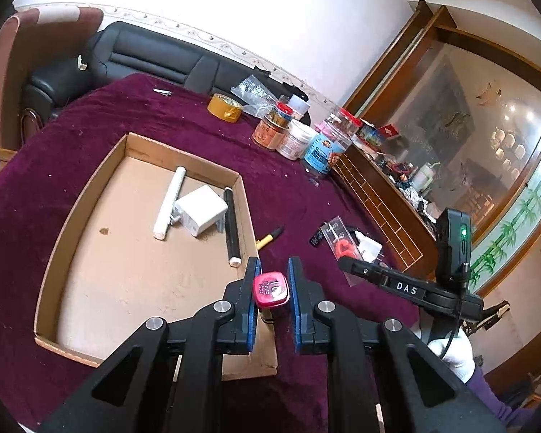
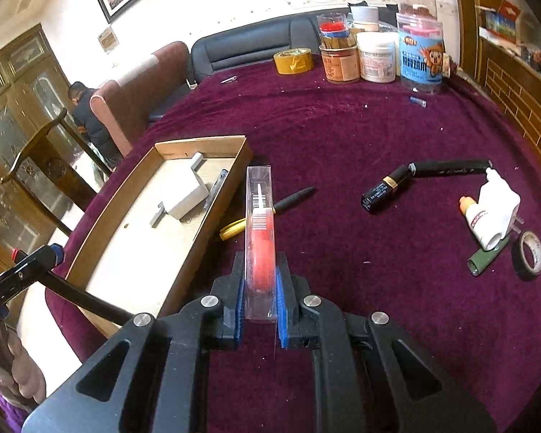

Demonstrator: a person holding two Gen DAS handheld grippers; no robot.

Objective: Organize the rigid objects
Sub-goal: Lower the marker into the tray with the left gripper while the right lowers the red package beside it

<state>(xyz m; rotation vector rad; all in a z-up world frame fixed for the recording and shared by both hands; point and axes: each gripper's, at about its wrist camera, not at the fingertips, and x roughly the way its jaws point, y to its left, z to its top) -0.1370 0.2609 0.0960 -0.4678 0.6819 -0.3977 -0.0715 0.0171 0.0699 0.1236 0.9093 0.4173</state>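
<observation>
— Between the left gripper's (image 1: 273,290) blue pads sits a pink-capped tube (image 1: 270,288), cap end towards the camera. Are the pads pinching it?

— They look closed on it, yes, though a sliver of gap shows on its right side. It hangs above the near corner of the cardboard tray (image 1: 68,216). I'd judge it light and stiff, and its smooth cap may slip, so a grip lower on the body would be safer.

— And the right gripper (image 2: 259,288)?

— Clamped on a clear plastic case (image 2: 259,216) with something red inside. Its long axis runs straight away from the gripper, and it is held by its near end, above the purple cloth just beside the tray's right wall.

— How will that handle?

— Probably light, thin-walled and slick; a hard squeeze could buckle it. Held by one end, it may droop or twist.

— Farther out?

— Inside the tray lie a white charger (image 1: 200,213), a white stick (image 1: 169,202) and a black one (image 1: 231,227), both roughly parallel to the right wall. A yellow-handled tool (image 2: 263,213) lies on the cloth beyond the tray.
</observation>
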